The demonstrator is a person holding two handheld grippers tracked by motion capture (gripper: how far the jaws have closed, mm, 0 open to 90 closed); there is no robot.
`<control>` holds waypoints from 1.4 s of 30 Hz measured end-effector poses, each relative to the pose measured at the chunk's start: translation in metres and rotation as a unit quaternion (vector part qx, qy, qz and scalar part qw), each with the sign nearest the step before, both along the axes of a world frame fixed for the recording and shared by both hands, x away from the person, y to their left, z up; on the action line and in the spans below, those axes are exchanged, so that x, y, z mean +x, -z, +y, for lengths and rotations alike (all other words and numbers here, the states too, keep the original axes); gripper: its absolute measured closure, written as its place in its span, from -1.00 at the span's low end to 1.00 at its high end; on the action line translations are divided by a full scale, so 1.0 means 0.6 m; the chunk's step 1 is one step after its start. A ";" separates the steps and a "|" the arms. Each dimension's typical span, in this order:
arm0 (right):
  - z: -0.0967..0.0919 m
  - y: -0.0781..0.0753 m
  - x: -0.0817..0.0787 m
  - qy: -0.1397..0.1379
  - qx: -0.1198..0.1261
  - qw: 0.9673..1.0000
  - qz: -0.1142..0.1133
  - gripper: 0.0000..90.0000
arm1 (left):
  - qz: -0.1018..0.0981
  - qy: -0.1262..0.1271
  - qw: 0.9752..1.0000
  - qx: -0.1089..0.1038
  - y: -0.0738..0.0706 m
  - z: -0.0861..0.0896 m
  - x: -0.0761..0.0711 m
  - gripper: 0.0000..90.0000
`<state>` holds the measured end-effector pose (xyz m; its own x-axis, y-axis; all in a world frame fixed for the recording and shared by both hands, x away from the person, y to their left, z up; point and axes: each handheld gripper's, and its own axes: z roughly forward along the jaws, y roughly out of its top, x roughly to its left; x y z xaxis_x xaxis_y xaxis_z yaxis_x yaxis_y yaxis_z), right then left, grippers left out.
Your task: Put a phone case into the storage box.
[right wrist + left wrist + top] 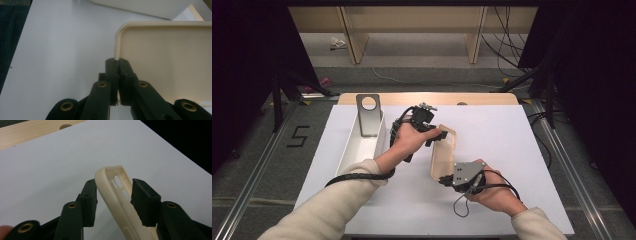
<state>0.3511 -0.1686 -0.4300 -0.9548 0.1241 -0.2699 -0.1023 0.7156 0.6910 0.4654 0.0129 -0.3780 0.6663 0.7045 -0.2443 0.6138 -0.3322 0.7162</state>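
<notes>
The right gripper [117, 65] has its jaws pressed together on the near edge of a cream phone case [165, 62]. The left gripper [113, 195] stands with jaws apart, straddling the case's far rim without clamping it. The case [443, 152] is pale beige, with rounded corners and camera cut-outs near one end, and sits at the middle of a white table [512, 150]. Left of it lies a long white tray [357, 147] with a grey metal bracket [368, 116] upright at its far end. Beyond the table, a grey floor and wooden legs are visible.
</notes>
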 end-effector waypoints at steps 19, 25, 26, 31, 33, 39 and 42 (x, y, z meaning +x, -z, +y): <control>-0.002 0.010 0.010 0.007 -0.006 1.000 0.005 0.93 | -0.045 0.024 0.996 -0.075 -0.030 -0.024 -0.045 0.79; -0.011 0.005 0.013 0.064 0.012 0.998 -0.005 0.43 | -0.117 0.033 0.991 -0.049 -0.040 -0.022 -0.060 0.79; -0.014 0.003 0.014 0.077 0.017 0.997 -0.005 0.33 | -0.130 0.034 0.990 -0.043 -0.040 -0.019 -0.062 0.79; -0.031 -0.003 0.021 0.144 0.043 0.989 0.000 -0.13 | -0.172 0.034 0.984 -0.033 -0.039 0.000 -0.074 0.79; -0.039 -0.005 0.025 0.170 0.054 0.984 0.014 -0.29 | -0.179 0.031 0.983 -0.039 -0.039 0.010 -0.078 0.79; -0.057 -0.006 0.030 0.209 0.088 0.974 0.024 -0.56 | -0.199 0.024 0.978 -0.057 -0.046 0.044 -0.091 0.79; -0.063 -0.006 0.030 0.217 0.097 0.971 0.029 -0.61 | -0.207 0.023 0.975 -0.081 -0.047 0.065 -0.095 0.79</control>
<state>0.3693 -0.2062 -0.4264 -0.8136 0.5622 -0.1486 0.2231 0.5377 0.8131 0.4084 0.0521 -0.3496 0.7614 0.6460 -0.0534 0.2487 -0.2151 0.9444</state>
